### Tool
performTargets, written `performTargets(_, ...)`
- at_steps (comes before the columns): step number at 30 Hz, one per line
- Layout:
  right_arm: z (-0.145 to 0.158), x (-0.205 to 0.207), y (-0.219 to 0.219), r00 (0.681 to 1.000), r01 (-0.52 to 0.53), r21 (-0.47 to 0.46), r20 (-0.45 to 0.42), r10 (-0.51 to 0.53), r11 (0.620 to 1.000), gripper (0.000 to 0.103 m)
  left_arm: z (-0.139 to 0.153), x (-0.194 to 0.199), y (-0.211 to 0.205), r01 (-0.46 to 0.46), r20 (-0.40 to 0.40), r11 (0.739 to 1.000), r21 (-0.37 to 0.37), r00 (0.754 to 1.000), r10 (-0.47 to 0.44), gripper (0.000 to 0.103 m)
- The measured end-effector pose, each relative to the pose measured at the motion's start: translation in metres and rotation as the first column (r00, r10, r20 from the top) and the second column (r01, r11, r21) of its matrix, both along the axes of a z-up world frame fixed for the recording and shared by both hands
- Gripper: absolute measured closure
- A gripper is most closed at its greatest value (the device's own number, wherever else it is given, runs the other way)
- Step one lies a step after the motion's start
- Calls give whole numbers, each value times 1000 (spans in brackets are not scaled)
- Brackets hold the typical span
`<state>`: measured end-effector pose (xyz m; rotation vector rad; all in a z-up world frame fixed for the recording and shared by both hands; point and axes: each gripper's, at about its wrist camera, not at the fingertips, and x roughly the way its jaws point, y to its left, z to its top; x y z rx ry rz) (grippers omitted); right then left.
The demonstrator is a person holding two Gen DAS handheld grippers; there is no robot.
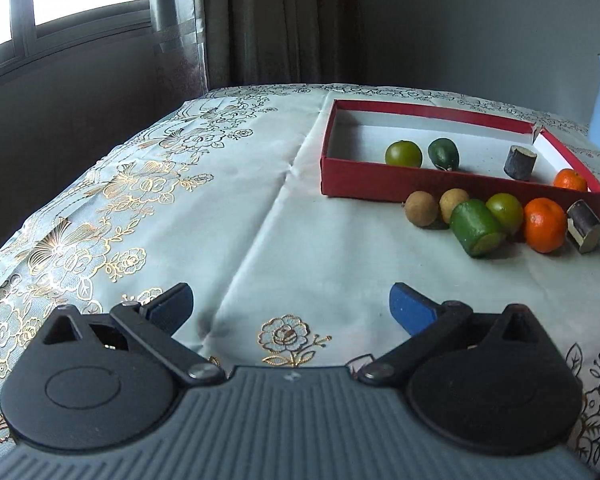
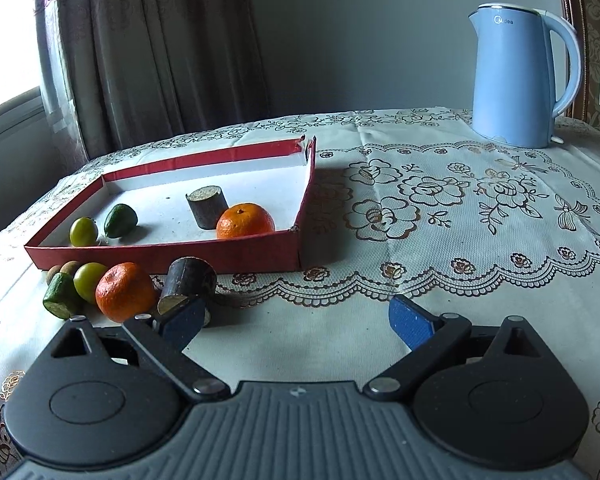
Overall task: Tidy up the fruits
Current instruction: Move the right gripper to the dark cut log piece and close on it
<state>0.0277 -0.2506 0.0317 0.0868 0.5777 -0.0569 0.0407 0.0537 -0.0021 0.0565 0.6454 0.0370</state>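
Left gripper (image 1: 291,306): jaws fully spread, empty. Right gripper (image 2: 296,316): jaws spread, empty. Red box (image 1: 420,188) at 1 o'clock from the left gripper; loose fruits (image 1: 500,222) on the surface (image 1: 260,208).

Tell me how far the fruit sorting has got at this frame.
Roughly four of ten done. Inside the red box lie a round green fruit, a dark green fruit, a dark cylinder and an orange. Nothing is in hand: left gripper and right gripper are both open and empty. Six pieces, including the orange on the cloth, still wait outside.
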Motion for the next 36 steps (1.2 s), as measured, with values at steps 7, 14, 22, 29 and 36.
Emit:
performTargets(7, 2, 7, 21, 999, -33, -61, 22, 35, 998, 4, -2, -5, -8, -5, 8, 999, 53, 1000, 4, 0)
performTargets(14, 4, 22, 37, 999, -47, -87, 7, 47, 995, 4, -2, -5, 1, -12, -10, 1000, -11, 1000, 12, 0)
performTargets(22, 3, 25, 44, 998, -61, -72, 1, 61, 996, 5, -3, -3, 5, -15, -19, 999, -43, 1000, 14, 0)
performTargets(29, -3, 38, 39, 996, -60, -6, -70, 60, 998, 28, -3, -3, 5, -16, -19, 999, -46, 1000, 15, 0)
performTargets(36, -5, 35, 42, 996, -70, 17, -60, 71, 997, 58, -3, -3, 5, -16, -19, 999, -46, 1000, 15, 0)
